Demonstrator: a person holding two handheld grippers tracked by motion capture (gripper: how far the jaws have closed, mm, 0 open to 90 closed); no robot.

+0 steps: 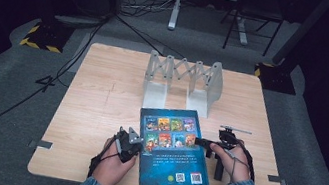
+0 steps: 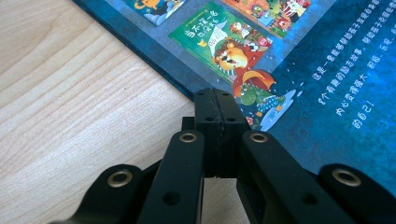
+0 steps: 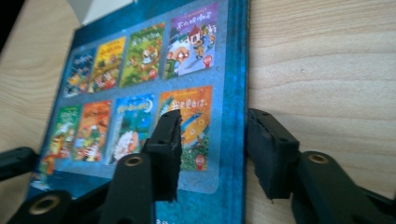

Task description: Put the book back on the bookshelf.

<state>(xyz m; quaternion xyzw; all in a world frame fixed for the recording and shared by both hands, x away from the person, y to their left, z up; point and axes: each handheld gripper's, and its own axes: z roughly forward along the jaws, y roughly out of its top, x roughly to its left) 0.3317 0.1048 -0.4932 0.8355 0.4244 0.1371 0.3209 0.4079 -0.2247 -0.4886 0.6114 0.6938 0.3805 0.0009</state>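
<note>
The book (image 1: pixel 173 150) lies flat on the table (image 1: pixel 101 97), back cover up, between my two hands, its long axis running away from me toward the white folding rack (image 1: pixel 184 78) at the far side. It sits a little crooked, the near end swung slightly to my right.

My right gripper (image 1: pixel 207 143) comes at it from the right, pointing across the long edge. In the right gripper view its jaws stand apart and straddle that edge: one pad over the cover, the other out over bare wood just beside the book. It grips nothing yet. That straddle is what the next move turns on, I think: closing here would pinch the edge, if the lower pad can get under it.

My left gripper (image 2: pixel 219 122) is clenched on nothing, its pads pressed together, the tip at the book's left edge; whether it touches the cover I cannot quite tell. Both hands are about equally near, but the right is the one lined up to take hold.

The cover is dark blue with two rows of small picture-book thumbnails, Chinese writing in pale characters below them that I cannot read reliably, and two square codes near the bottom.
</note>
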